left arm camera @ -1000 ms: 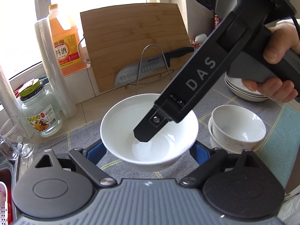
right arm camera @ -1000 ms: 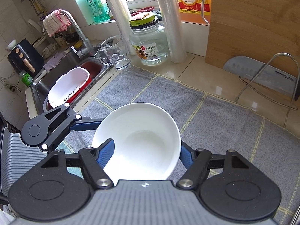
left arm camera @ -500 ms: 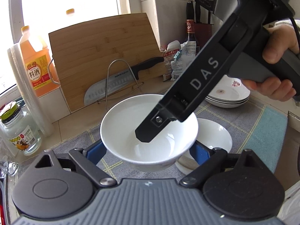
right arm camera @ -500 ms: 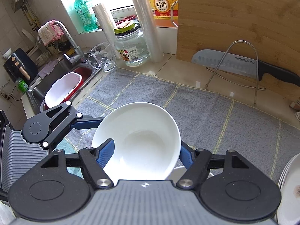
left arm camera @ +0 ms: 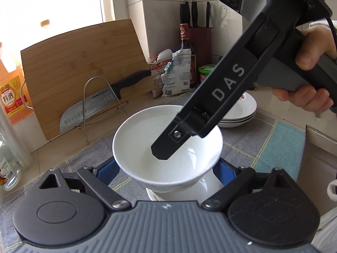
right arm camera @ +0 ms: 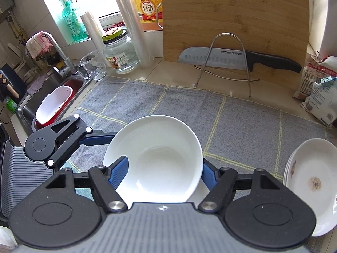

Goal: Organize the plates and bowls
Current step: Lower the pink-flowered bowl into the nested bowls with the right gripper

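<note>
the left gripper (left arm camera: 167, 169) stands wide, with a blue finger (left arm camera: 106, 170) on each side of the big bowl (left arm camera: 147, 130), low down by its sides. it seems to cradle the bowl, but i cannot tell if the pads press on it. the right gripper (right arm camera: 165, 174) has a firm hold on the same bowl: one finger (right arm camera: 119, 171) sits inside the near rim and the other is outside the wall, so the wall is pinched between them. a hand (left arm camera: 309, 71) holds that gripper's handle.

the bowl is up in the air, over the grey mat (right arm camera: 242, 122). right under it, at the near edge of the mat, sits a small stack of bowls (left arm camera: 202, 189). so the place to go is straight down, not to the side. the bowl is round and sits level, mouth up, so it looks ready to nest into the stack. both grippers are at the bowl, so neither is nearer.

further right, near the right edge of the mat, is a stack of plates (right arm camera: 309, 179), well apart from the bowls.
</note>
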A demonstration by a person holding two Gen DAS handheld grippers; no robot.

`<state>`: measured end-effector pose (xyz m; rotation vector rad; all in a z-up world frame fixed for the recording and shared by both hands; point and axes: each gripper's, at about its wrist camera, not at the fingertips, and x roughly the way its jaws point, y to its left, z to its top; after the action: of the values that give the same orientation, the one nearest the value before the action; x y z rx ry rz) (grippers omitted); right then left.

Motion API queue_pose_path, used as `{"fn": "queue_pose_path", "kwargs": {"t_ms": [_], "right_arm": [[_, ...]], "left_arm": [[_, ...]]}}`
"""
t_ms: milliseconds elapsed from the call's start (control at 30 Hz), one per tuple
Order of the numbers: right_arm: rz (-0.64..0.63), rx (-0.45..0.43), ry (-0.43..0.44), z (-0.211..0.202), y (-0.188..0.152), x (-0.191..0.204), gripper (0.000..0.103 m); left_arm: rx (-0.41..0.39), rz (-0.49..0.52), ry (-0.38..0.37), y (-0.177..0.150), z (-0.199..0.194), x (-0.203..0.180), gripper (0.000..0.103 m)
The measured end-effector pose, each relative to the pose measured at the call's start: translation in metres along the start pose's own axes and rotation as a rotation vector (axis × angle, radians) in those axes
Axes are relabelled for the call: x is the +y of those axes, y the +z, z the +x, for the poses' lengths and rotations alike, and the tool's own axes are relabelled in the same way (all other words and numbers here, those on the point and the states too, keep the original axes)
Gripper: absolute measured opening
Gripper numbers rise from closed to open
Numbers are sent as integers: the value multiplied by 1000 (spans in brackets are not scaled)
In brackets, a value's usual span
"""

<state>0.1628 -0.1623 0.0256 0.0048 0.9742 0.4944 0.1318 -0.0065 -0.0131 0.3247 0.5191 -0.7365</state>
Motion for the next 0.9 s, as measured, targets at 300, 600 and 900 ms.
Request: {"fn": "queue_pose_path", "kwargs": {"t_ms": [300, 600, 900], "right_arm": [[29, 27, -15, 1, -13, -8, 78], [40, 49, -6, 14, -14, -8, 78], [48, 57, -21, 19, -16, -9, 78]], "left_arm": [[24, -6, -44, -4, 9, -6, 94], [49, -28, -55, -14, 10, -3, 94], [61, -26, -81, -17, 15, -2, 93]]}}
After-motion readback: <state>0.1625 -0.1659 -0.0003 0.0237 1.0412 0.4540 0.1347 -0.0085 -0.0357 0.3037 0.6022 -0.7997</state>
